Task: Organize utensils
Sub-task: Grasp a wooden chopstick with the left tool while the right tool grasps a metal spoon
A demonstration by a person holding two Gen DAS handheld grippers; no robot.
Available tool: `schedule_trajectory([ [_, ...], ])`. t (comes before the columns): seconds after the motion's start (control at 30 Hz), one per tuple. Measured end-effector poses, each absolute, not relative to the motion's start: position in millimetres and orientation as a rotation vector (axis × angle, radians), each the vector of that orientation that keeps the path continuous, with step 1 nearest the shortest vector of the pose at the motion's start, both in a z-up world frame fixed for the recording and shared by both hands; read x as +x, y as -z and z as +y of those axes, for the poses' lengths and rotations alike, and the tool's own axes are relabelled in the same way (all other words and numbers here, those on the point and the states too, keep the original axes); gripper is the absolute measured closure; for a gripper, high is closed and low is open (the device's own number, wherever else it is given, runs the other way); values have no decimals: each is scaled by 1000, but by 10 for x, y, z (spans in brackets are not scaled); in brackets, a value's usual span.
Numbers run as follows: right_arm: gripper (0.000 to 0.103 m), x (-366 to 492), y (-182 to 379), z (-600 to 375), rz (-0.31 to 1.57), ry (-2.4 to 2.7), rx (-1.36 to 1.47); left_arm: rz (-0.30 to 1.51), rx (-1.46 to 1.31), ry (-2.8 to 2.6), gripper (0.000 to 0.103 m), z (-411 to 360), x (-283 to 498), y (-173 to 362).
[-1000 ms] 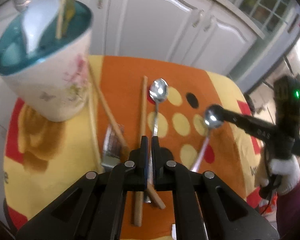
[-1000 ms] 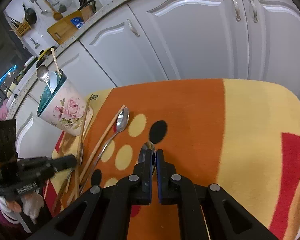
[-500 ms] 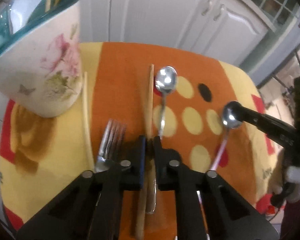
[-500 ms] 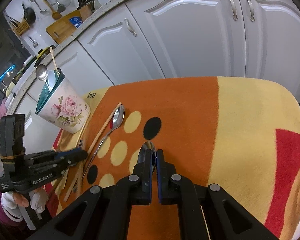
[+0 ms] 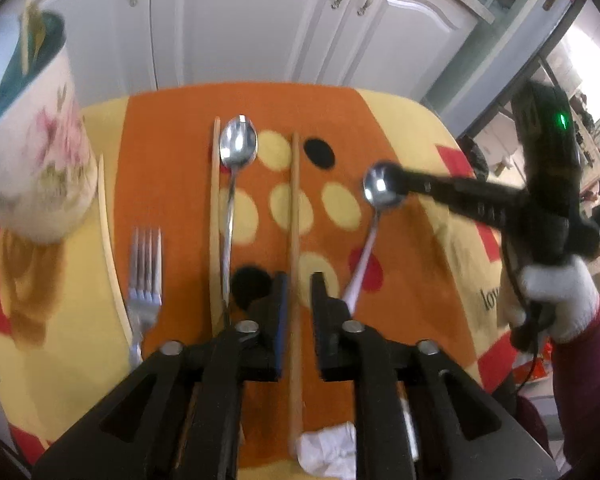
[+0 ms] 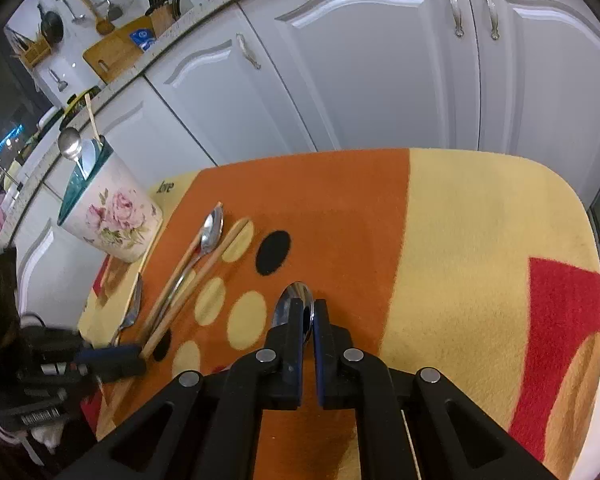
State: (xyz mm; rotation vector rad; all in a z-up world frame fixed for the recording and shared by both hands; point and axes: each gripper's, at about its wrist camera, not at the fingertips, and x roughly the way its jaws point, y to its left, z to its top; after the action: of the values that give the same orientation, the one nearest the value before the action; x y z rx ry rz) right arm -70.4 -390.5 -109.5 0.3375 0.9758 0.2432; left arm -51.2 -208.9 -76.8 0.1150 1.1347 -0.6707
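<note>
My left gripper (image 5: pixel 299 280) is open, its fingers either side of a wooden chopstick (image 5: pixel 295 208) lying on the orange mat (image 5: pixel 168 152). A second chopstick (image 5: pixel 214 216), a steel spoon (image 5: pixel 238 148), a fork (image 5: pixel 145 264) and a pale chopstick (image 5: pixel 107 240) lie to its left. My right gripper (image 6: pixel 308 308) is shut on a pink-handled spoon (image 6: pixel 296 300), also in the left wrist view (image 5: pixel 380 190). The floral utensil cup (image 6: pixel 112 216) stands at the mat's far left and holds a ladle, a white spoon and a chopstick.
White cabinet doors (image 6: pixel 360 72) stand just beyond the mat. A crumpled white tissue (image 5: pixel 328 452) lies at the mat's near edge under my left gripper. The yellow and red part of the mat (image 6: pixel 480 240) is at right.
My left gripper has opened and let the chopstick down onto the mat, right of the steel spoon. The right gripper still holds its spoon, almost unmoved.
</note>
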Motion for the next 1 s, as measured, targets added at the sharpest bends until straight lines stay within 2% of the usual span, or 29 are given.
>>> schedule_trajectory([
  [0.07, 99, -701, 1107, -3907, 983, -245, 331, 1125, 135, 682, 72, -2173, -447, 756],
  [0.57, 99, -791, 1178, -4026, 972, -244, 382, 1109, 304, 618, 72, -2917, 75, 1003],
  [0.6, 99, -793, 1177, -4026, 970, -243, 384, 1103, 315, 626, 78, -2943, 74, 1003],
  [0.67, 99, -810, 1173, -4023, 961, -237, 387, 1095, 332, 638, 99, -2971, 68, 1017],
  [0.8, 99, -870, 1090, -4032, 931, -227, 404, 1142, 207, 690, 99, -2780, 92, 944],
  [1.0, 100, -980, 731, -3957, 851, -241, 369, 1079, 78, 727, 99, -2393, -38, 520],
])
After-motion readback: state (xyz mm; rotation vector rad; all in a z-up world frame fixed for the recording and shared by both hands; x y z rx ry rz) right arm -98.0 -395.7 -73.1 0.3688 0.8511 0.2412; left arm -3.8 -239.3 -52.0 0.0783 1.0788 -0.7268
